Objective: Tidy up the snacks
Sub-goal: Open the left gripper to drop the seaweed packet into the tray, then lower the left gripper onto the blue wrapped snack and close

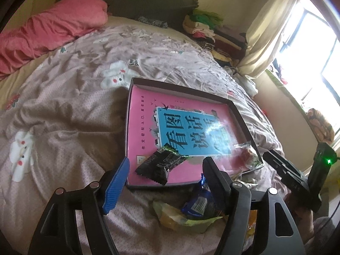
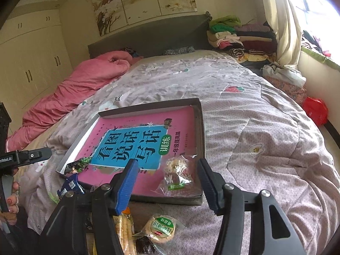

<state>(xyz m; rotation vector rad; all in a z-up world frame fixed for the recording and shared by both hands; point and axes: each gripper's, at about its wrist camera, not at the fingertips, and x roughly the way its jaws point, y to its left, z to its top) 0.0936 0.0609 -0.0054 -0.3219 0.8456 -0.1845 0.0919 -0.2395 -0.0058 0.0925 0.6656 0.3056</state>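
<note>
A shallow dark box (image 1: 238, 114) lined with a pink book lies on the bed; it also shows in the right wrist view (image 2: 200, 127). A black-green snack packet (image 1: 161, 163) lies in its near left corner, also seen from the right (image 2: 77, 164). A clear-wrapped pastry (image 2: 177, 173) lies in its near right corner (image 1: 247, 155). My left gripper (image 1: 165, 184) is open and empty above the box's near edge. My right gripper (image 2: 167, 180) is open and empty just before the pastry. Loose snacks lie on the quilt: a blue packet (image 1: 198, 201), a green-yellow packet (image 1: 172, 216), a round biscuit (image 2: 162, 228).
The bed has a rumpled lilac quilt (image 2: 255, 110) and a pink blanket (image 2: 85, 85) at the far left. Folded clothes (image 2: 233, 36) are stacked by the headboard. A curtain and window are on the right. A red bag (image 2: 315, 109) lies beside the bed.
</note>
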